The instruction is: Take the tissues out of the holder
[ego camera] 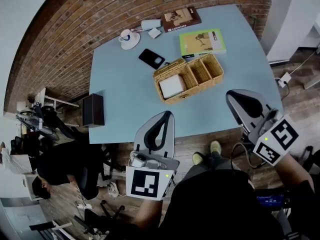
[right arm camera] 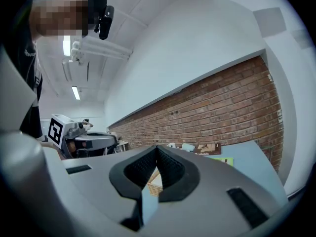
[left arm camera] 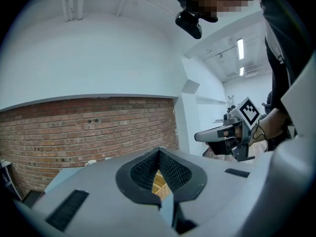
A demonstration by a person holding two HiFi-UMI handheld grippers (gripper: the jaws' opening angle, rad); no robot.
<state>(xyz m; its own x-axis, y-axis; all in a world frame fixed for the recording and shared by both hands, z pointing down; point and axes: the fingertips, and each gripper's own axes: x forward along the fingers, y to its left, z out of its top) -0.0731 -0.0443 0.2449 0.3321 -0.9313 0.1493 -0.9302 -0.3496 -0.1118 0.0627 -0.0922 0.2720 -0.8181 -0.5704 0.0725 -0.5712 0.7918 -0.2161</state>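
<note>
Now left tool (ego camera: 167,114) and right tool (ego camera: 231,95) are closed, empty, off the holder (ego camera: 195,89).

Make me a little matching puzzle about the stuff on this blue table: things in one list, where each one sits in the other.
1. tissues
2. phone
3. green book
4. cup

A. far left, on a saucer
B. in the left end compartment of the wicker basket
C. just behind the basket's right half
D. between cup and basket

Pairs: 1-B, 2-D, 3-C, 4-A
</note>
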